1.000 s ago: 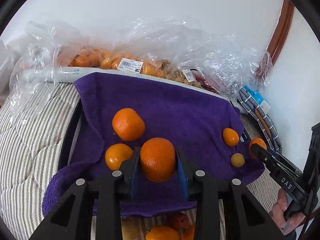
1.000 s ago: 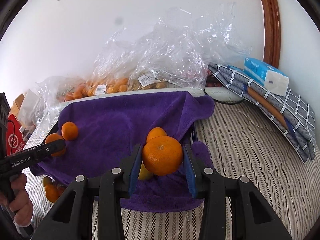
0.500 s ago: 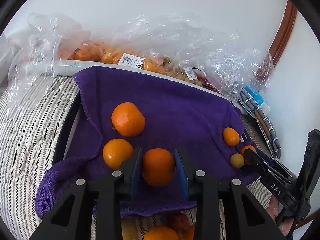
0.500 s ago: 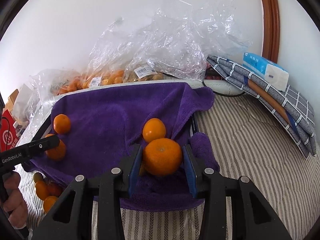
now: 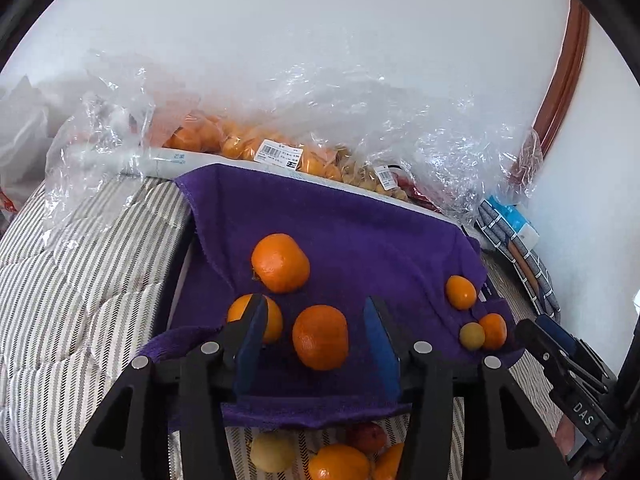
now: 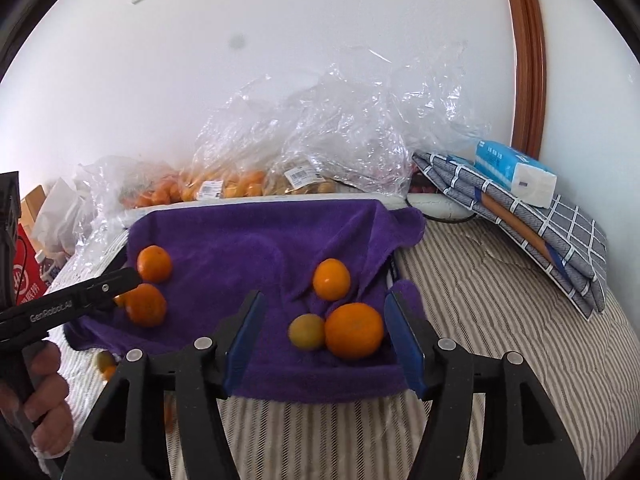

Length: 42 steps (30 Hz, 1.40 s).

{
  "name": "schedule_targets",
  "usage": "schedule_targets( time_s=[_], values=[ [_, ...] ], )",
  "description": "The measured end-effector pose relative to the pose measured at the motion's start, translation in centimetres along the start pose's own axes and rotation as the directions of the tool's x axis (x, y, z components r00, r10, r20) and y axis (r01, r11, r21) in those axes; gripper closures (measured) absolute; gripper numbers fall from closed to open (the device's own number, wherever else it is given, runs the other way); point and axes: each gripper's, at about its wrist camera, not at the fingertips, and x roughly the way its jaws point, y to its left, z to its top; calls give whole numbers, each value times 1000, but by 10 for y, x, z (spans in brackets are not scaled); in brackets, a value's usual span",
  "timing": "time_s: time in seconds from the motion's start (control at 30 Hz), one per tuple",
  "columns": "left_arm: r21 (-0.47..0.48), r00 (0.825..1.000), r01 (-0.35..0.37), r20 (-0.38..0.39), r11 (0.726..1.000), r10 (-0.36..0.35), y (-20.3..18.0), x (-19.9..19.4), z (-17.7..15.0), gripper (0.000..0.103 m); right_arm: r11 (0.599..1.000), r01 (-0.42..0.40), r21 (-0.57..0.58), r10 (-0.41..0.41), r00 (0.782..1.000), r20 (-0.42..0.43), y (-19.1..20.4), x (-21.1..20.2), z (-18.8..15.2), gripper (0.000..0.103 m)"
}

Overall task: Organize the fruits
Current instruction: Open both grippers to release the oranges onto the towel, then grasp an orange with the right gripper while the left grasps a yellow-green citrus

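1. The left gripper point(image 5: 316, 344) has its jaws opening; an orange point(image 5: 320, 337) lies between the blue pads on the purple towel point(image 5: 360, 240) near the towel's front edge, and neither pad presses on it. To finish this release well, I would let the jaws spread fully before drawing back, so a pad does not drag the fruit off the front edge.
2. The right gripper point(image 6: 324, 340) is also opening. A second orange point(image 6: 354, 331) sits between its pads near the towel's front right corner, close to the right pad but not pinched, touching a small yellowish fruit point(image 6: 307, 331).
3. Pull each gripper back along its own line; a sideways swing could knock the round fruit, which would likely roll on the soft cloth.
4. Two more oranges point(image 5: 280, 263) lie toward the towel's left edge, one partly behind the left pad. Another small orange point(image 6: 331, 279) lies behind the second orange.
5. More loose fruit point(image 5: 340, 460) lies on the striped bedding point(image 5: 80, 280) below the towel's front edge, probably next to be moved.
6. Writing: the left tool's arm reads "GenRobot.AI" in the right wrist view; the right tool's arm shows "DAS" in the left wrist view.
7. Clear plastic bags point(image 6: 340, 128) of fruit at the back edge carry barcode labels, too small to read. The blue tissue pack point(image 6: 516, 172) has print I cannot read.
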Motion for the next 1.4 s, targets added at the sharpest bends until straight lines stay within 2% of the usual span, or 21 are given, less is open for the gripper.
schedule_targets(
  time_s=[0.23, 0.4, 0.5, 0.8, 0.93, 1.0, 1.1, 1.27, 1.4],
  values=[
    [-14, 999, -36, 31, 999, 37, 32, -36, -16, 52, 1000, -26, -13, 25, 998, -54, 31, -27, -18, 42],
    [-43, 996, -85, 27, 995, 86, 61, -60, -38, 52, 995, -87, -39, 83, 991, -106, 56, -30, -38, 55],
    [-64, 994, -102, 19, 993, 104, 73, -68, -46, 52, 988, -151, -21, 146, 976, -162, 73, -23, -50, 62],
    [-108, 994, -108, -4, 988, 108, 85, -68, -51, 52, 981, -189, -32, 177, 957, -232, 103, -1, -64, 62],
    [-85, 994, -107, -14, 991, 106, 80, -66, -52, 52, 980, -199, -30, 184, 948, -259, 106, 9, -66, 62],
    [-69, 994, -108, -22, 992, 107, 77, -63, -53, 52, 980, -199, -25, 184, 942, -281, 107, 15, -67, 67],
    [-35, 993, -102, -56, 994, 100, 69, -56, -56, 52, 977, -211, -12, 200, 941, -273, 103, 14, -67, 67],
    [42, 992, -80, -95, 996, 84, 53, -46, -61, 52, 982, -182, -51, 167, 963, -211, 86, -3, -65, 67],
    [86, 988, -19, -152, 996, 32, 36, -32, -63, 52, 988, -154, -28, 146, 970, -196, 57, -12, -67, 67]
  ],
)
